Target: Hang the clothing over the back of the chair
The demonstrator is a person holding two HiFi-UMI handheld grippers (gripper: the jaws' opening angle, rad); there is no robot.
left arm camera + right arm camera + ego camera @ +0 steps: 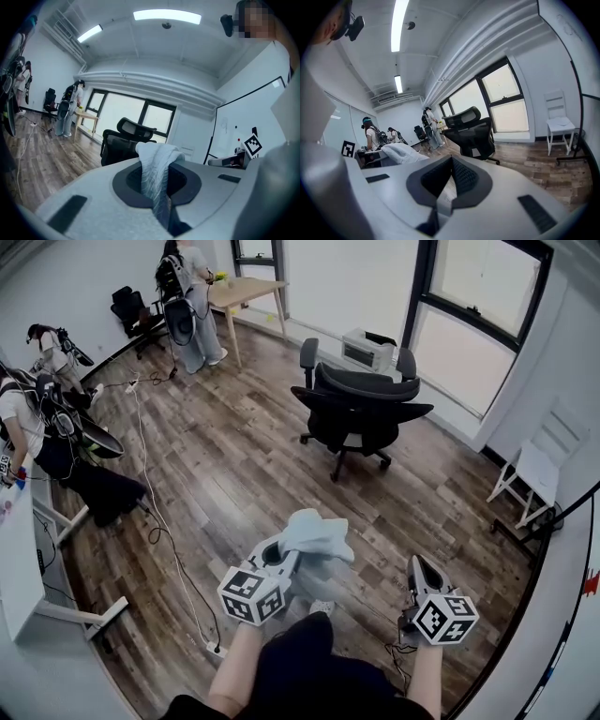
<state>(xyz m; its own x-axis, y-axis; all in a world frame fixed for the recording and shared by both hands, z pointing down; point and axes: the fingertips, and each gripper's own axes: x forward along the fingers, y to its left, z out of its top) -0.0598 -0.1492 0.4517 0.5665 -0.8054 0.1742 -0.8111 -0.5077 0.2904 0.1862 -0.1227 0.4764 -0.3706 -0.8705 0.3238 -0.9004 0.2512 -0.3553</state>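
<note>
Clothing (314, 535) pinched in left tool (281, 563), right tool (418, 568) closed, black chair (361, 409) beyond, square-patterned marker cubes (253, 594).

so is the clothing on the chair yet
no: the clothing hangs bunched in the shut left claw, the office chair stands apart

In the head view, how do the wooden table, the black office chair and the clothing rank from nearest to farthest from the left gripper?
1. clothing, held by the left gripper.
2. black office chair, ahead in mid-room.
3. wooden table, far back by the window.
</note>
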